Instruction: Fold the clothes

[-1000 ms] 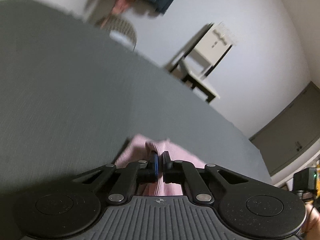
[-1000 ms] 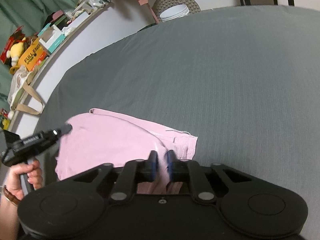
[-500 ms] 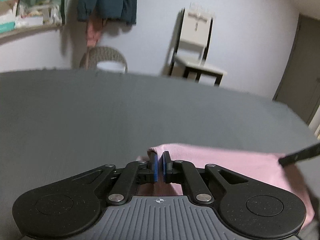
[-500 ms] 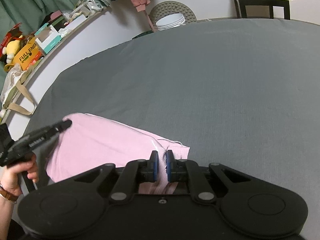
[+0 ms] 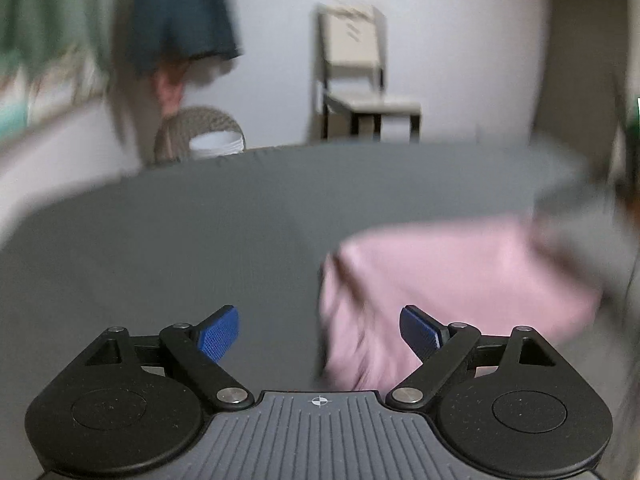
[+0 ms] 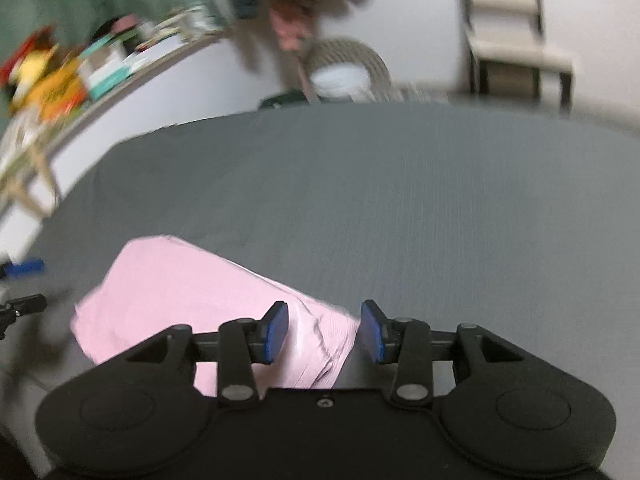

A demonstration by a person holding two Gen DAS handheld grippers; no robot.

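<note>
A pink garment (image 5: 460,280) lies folded on the grey table (image 5: 200,220). In the left wrist view my left gripper (image 5: 319,330) stands open, its blue pads wide apart; the garment's left edge shows between the pads, further off, with nothing held. In the right wrist view the same pink garment (image 6: 192,300) lies flat on the grey table (image 6: 400,200), and my right gripper (image 6: 325,334) is open with the garment's near corner showing between its pads, ungripped. Both views are motion-blurred.
A chair (image 5: 360,80) stands against the white wall beyond the table. A wicker basket with a white bucket (image 5: 200,136) sits at the far left, under hanging clothes (image 5: 180,20). A cluttered shelf (image 6: 80,76) runs along the left wall.
Both grippers were shut on the pink garment and have now opened and let it go. The garment rests on the table; both cameras swung upward and blurred.
</note>
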